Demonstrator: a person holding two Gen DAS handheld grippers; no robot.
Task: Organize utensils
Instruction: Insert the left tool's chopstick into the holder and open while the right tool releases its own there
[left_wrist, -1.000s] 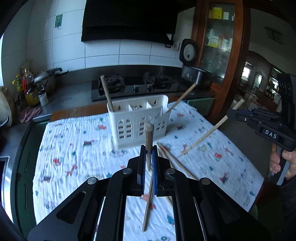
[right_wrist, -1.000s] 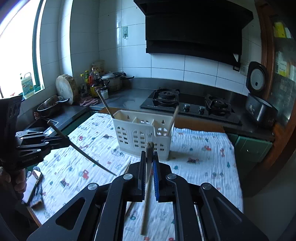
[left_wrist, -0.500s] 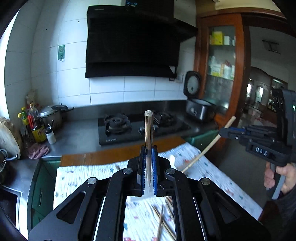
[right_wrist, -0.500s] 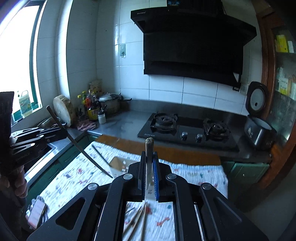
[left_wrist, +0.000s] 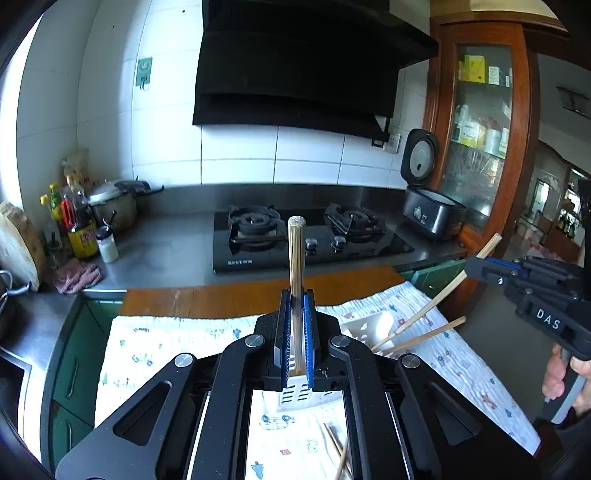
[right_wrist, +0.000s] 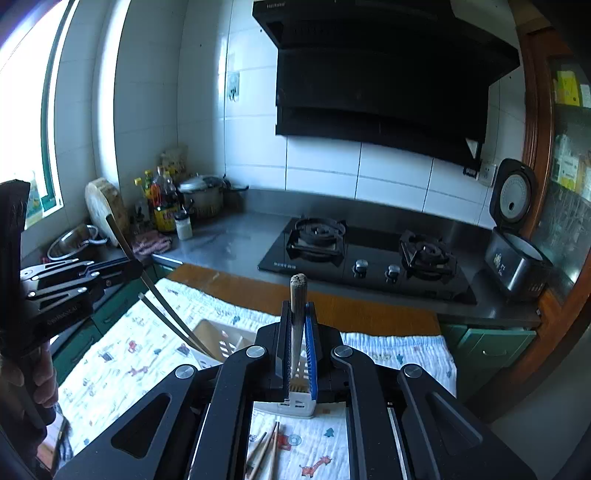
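Above the cloth-covered bench (left_wrist: 177, 347), each hand-held gripper clamps one thin, pale wooden chopstick: left hand-held gripper (left_wrist: 296, 343) on its chopstick (left_wrist: 296, 266), right hand-held gripper (right_wrist: 298, 350) likewise (right_wrist: 297, 306). Light, stiff, likely slippery; best pinched mid-shaft. White slotted plastic utensil caddy (right_wrist: 216, 341) stands below, loose chopsticks (right_wrist: 266, 452) before it.

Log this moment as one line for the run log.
left gripper: shut on chopstick | right gripper: shut on second chopstick | white caddy: on cloth | loose chopsticks: remaining
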